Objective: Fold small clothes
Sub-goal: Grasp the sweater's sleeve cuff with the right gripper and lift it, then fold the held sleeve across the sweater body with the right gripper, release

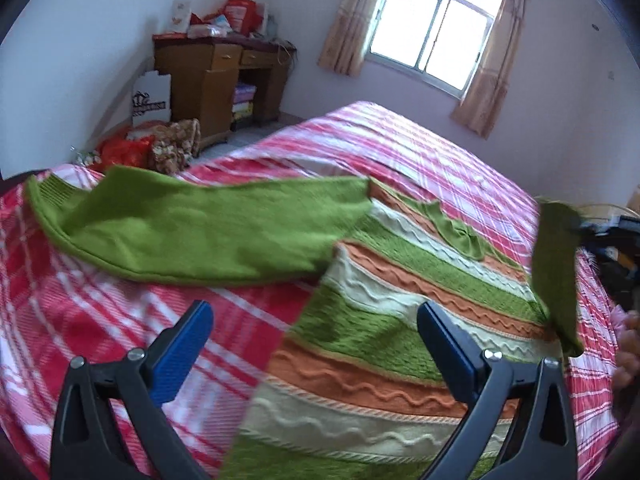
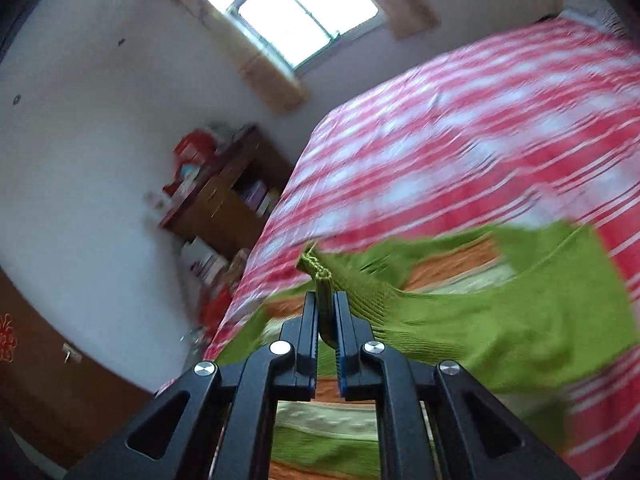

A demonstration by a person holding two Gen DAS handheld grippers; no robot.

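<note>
A small knitted sweater (image 1: 400, 300) with green, orange and cream stripes lies on the red plaid bed (image 1: 100, 300). Its plain green left sleeve (image 1: 180, 232) is stretched out flat to the left. My left gripper (image 1: 316, 344) hovers open above the sweater's lower left edge, with nothing between its blue pads. At the right edge, the other green sleeve (image 1: 556, 272) hangs lifted off the bed. In the right wrist view my right gripper (image 2: 328, 312) is shut on that sleeve's ribbed cuff (image 2: 320, 276), and the sleeve (image 2: 500, 320) trails away to the right above the striped body.
A wooden desk (image 1: 216, 80) piled with red bags and boxes stands by the far wall, with bags (image 1: 160, 144) on the floor beside it. A curtained window (image 1: 436, 28) is behind the bed. A person's fingers (image 1: 628, 344) show at the right edge.
</note>
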